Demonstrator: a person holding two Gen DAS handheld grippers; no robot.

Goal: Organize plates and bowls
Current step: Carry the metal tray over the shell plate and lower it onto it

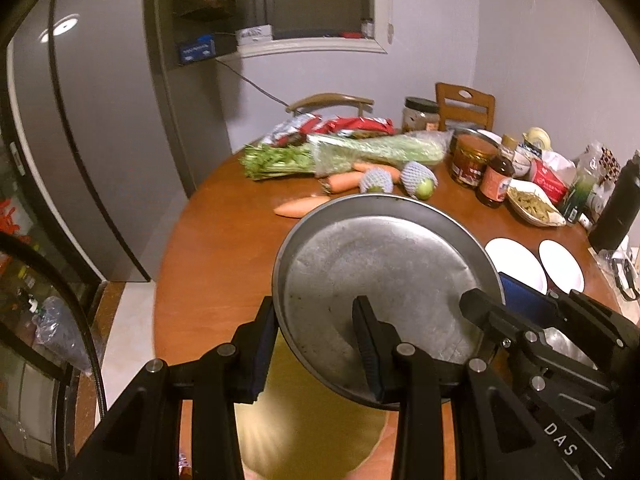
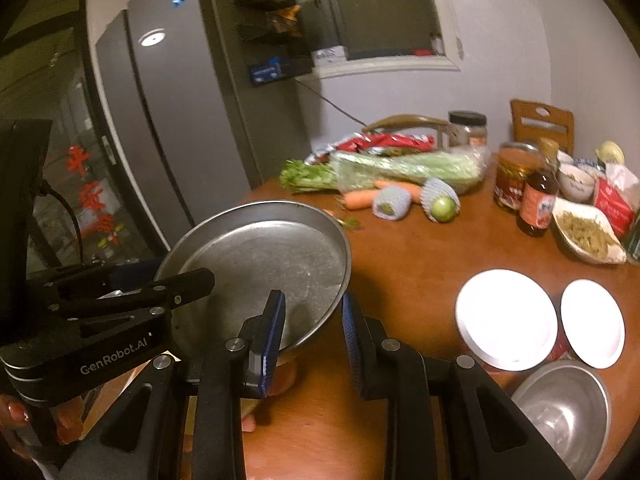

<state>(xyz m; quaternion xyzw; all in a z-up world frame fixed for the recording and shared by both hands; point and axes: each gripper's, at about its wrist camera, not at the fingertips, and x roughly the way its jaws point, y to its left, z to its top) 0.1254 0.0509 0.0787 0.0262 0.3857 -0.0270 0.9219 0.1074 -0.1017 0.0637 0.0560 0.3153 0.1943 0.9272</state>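
1. Across the centre of the left wrist view, a metal pan (image 1: 380, 276) is held tilted above the round wooden table (image 1: 224, 248), its rim caught between the fingers of both grippers.
2. At lower centre of that view the left gripper (image 1: 316, 344) straddles the pan's near rim, one finger outside the wall and one on its inner floor; the jaws look closed on it.
3. At lower centre of the right wrist view, the right gripper (image 2: 314, 332) has its jaws around the pan's right rim, though a gap shows beside one pad.
4. Right of the pan, two white plates (image 2: 506, 320) lie side by side on the table, near a steel bowl (image 2: 564, 412) at lower right.
5. Along the table's far edge lie bagged celery (image 2: 400, 168), carrots (image 2: 360, 198), jars and a sauce bottle (image 2: 538, 200).
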